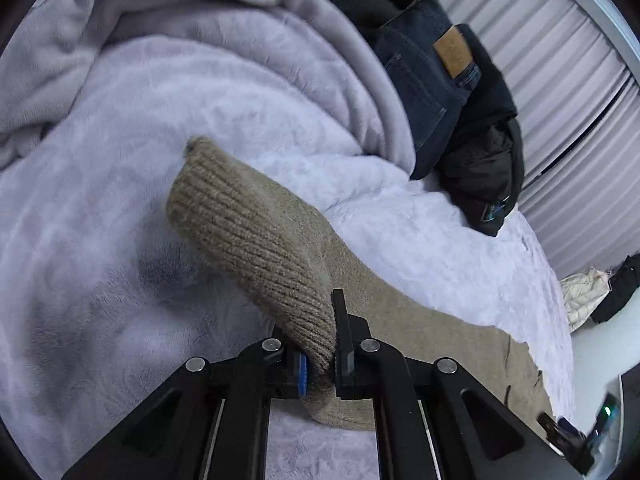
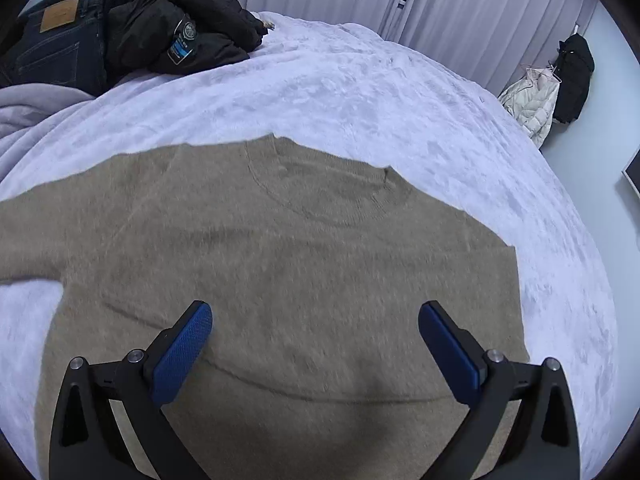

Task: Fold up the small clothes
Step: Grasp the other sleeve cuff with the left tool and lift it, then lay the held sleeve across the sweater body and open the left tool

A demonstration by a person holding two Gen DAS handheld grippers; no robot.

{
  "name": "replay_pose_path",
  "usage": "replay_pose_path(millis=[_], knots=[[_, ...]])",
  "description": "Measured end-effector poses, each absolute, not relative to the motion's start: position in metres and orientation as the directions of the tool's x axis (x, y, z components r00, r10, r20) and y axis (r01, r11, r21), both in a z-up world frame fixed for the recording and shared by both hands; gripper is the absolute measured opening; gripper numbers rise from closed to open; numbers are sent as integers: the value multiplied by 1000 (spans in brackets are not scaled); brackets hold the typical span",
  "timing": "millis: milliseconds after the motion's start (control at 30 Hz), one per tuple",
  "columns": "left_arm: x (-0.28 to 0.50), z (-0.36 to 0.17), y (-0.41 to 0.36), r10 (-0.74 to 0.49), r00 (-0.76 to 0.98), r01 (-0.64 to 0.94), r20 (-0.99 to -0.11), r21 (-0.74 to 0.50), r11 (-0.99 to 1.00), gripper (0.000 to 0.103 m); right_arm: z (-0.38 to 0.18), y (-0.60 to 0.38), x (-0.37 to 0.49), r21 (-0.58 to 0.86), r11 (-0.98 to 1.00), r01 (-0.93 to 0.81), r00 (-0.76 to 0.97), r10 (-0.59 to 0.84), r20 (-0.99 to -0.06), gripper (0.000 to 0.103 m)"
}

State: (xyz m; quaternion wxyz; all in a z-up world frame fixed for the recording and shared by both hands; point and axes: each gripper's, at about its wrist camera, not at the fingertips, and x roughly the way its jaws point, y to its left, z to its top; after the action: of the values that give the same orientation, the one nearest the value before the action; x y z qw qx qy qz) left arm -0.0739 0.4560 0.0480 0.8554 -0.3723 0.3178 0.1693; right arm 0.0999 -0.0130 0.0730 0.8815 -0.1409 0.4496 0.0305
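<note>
Clamped in my left hand-held gripper (image 1: 320,364), the ribbed cuff (image 1: 248,240) of the beige sweater (image 2: 280,264) stands lifted off the bed (image 2: 360,92). My right hand-held gripper (image 2: 316,344) hovers wide open over the flat body. Judged: first sleeve fold started; remainder pending. Dark jeans (image 2: 52,52) and black jacket (image 2: 180,28) sit at 11 o'clock; clear bed at 3 o'clock.

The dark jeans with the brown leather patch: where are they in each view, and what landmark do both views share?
Left wrist view: the jeans lie upper right, beside the black jacket.
Right wrist view: the jeans lie in the top left corner, left of the jacket.
Shared landmark: the beige sweater on the pale blanket.
</note>
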Motion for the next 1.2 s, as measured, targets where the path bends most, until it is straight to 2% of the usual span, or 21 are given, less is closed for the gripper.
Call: replay_pose_path(millis=[200,300,433,533,633,733,833,967,1100,1200], knots=[[-81,85,448,36,774,-463,-633,-525,714,9,37,97,147,-248,925,-287,532,-61,-845,103],[-78,99,447,15,779,-443,-627,-533,721,9,5,139,163,-283,914,-291,492,-111,-864,103],[-76,113,443,15,790,-419,-613,-521,743,9,3,166,184,-329,895,-301,538,-126,-834,103],[-74,117,441,33,782,-426,-623,-495,757,9,15,152,203,-257,932,-254,468,-114,-876,103],[-72,113,442,40,771,-439,-636,-484,757,9,36,128,184,-150,966,-210,491,-28,-871,103],[-65,110,440,32,756,-448,-654,-482,753,9,22,123,146,-240,945,-222,475,-111,-873,103],[-60,118,431,54,750,-454,-659,-454,767,9,14,131,96,-244,918,-312,497,-61,-866,103],[-51,133,409,54,741,-443,-669,-427,788,9,28,143,62,-342,827,-447,576,-26,-817,103],[-37,153,364,40,736,-393,-676,-378,838,9,64,90,63,-208,887,-412,559,66,-826,103],[-11,164,313,1,719,-335,-695,-346,876,9,78,26,71,-194,925,-326,575,31,-818,103]])
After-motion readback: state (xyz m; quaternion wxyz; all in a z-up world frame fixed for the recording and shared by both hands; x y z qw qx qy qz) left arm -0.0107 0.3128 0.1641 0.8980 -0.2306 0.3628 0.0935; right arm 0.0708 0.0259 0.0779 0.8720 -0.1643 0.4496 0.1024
